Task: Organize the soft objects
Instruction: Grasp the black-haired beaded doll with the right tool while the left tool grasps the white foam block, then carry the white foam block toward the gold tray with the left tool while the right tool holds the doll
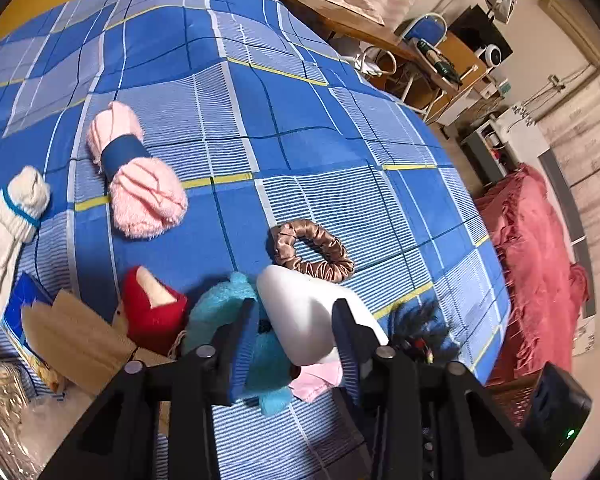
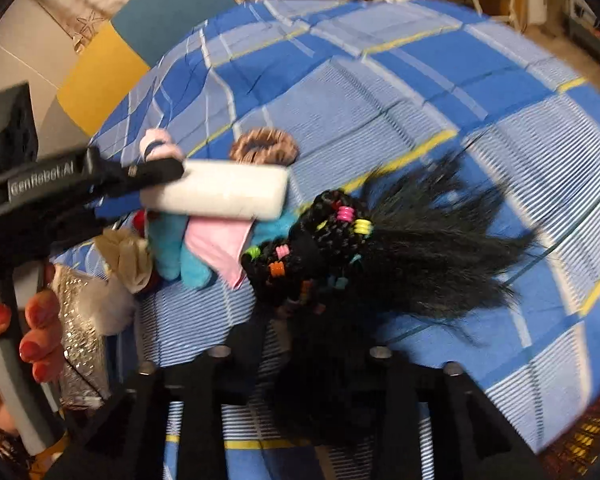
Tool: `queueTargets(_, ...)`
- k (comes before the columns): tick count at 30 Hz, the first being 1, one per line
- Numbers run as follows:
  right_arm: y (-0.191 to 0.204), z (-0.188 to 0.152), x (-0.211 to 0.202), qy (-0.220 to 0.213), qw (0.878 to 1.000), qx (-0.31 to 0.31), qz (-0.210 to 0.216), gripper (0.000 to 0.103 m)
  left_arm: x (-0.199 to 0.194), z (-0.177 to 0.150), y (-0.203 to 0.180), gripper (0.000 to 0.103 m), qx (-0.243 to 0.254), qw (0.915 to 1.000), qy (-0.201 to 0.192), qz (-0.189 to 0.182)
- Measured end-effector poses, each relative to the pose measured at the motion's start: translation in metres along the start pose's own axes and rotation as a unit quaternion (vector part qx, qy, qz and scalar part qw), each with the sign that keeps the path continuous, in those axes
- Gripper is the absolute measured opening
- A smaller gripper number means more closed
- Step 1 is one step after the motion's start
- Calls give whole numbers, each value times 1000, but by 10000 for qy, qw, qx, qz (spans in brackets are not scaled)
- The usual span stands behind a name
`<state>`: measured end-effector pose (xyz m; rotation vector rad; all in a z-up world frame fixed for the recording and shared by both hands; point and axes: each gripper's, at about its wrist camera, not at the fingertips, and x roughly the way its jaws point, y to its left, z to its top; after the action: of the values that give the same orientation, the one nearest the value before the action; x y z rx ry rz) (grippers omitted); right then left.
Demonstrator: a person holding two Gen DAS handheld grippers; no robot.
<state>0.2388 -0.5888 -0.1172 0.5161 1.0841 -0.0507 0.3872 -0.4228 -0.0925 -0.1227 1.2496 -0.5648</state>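
Note:
My left gripper (image 1: 296,310) is shut on a white foam block (image 1: 308,316), held just above the blue checked bedcover (image 1: 300,120). Under the block lie a turquoise plush (image 1: 220,316) and a pink cloth (image 1: 316,382). In the right wrist view the same foam block (image 2: 220,192) sticks out sideways from the left gripper. A black braided hairpiece (image 2: 340,248) with coloured beads fills my right gripper (image 2: 324,340), which looks shut on its bunched end; the dark hair hides the pads. The loose strands fan out to the right over the bed.
A pink yarn skein (image 1: 136,176), a white bundle (image 1: 12,216), a brown satin scrunchie (image 1: 312,250) and a red felt piece (image 1: 152,304) lie on the bed. A cardboard box (image 1: 72,336) sits at the near left. A red cloth (image 1: 536,260) lies beyond the bed's right edge.

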Motion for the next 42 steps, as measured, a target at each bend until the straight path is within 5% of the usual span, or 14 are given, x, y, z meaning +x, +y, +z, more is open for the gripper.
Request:
queueTargets(6, -10, 8, -9, -370, 9981, 125, -486, 60, -10, -12, 0, 23, -12, 9974, 58, -724)
queueTargets(12, -4, 6, 14, -8, 9990, -116, -435, 64, -45, -35, 0, 20, 151, 9965, -483, -664)
queueTargets(15, -2, 4, 15, 27, 9987, -225, -457, 65, -66, -50, 7, 20, 140, 9952, -842, -478)
queueTargets(19, 0, 2, 13, 103, 9993, -193, -317, 76, -91, -85, 11, 20, 438, 9906, -1278, 202)
queueTargets(24, 30, -6, 24, 114, 9930, -969, -672, 84, -98, -133, 18, 20, 728, 9846, -1456, 633)
queueTargets(26, 35, -10, 30, 130, 9879, -1220, -945, 78, -92, -153, 22, 20, 768, 9853, -1347, 718)
queueTargets(31, 34, -12, 30, 139, 9879, -1282, -857, 39, -76, -186, 30, 23, 894, 9853, -1146, 898)
queueTargets(32, 33, -12, 29, 175, 9891, -1224, -793, 23, -74, -189, 32, 26, 885, 9855, -1116, 919)
queueTargets(34, 30, -14, 25, 193, 9898, -1186, -763, 20, -67, -192, 33, 36, 872, 9882, -948, 823)
queueTargets(42, 20, -10, 4, -78, 9968, -749, -269, 19, -65, -226, 29, 39, 1210, 9841, -887, 947)
